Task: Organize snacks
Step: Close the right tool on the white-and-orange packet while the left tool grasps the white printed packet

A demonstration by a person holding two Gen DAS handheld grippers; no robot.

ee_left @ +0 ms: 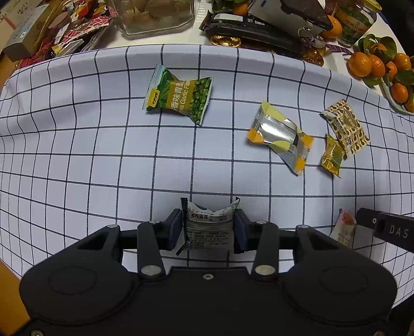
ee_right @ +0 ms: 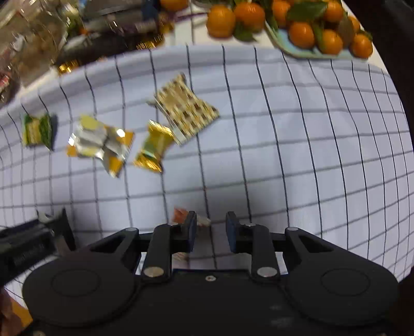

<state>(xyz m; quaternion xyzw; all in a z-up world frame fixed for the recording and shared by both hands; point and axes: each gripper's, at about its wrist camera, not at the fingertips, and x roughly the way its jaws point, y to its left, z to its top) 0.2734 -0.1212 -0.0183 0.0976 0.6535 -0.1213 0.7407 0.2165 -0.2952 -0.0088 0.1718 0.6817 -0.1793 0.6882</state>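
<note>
My left gripper (ee_left: 209,227) is shut on a grey and white snack packet (ee_left: 209,227), held just above the checked cloth (ee_left: 103,160). On the cloth lie a green garlic-pea packet (ee_left: 178,94), a silver and yellow packet (ee_left: 280,135), a small gold packet (ee_left: 332,156) and a cream patterned packet (ee_left: 345,126). My right gripper (ee_right: 210,228) is open. A small orange and white packet (ee_right: 181,215) lies by its left finger, partly hidden under it; it also shows in the left wrist view (ee_left: 344,227). The right wrist view is blurred.
Beyond the cloth's far edge stand a clear jar (ee_left: 155,15), boxes and wrappers (ee_left: 38,33), a dark packet (ee_left: 248,28) and gold coins (ee_left: 225,40). A plate of tangerines (ee_right: 310,28) sits at the far right. The table's wooden edge (ee_left: 10,292) shows at lower left.
</note>
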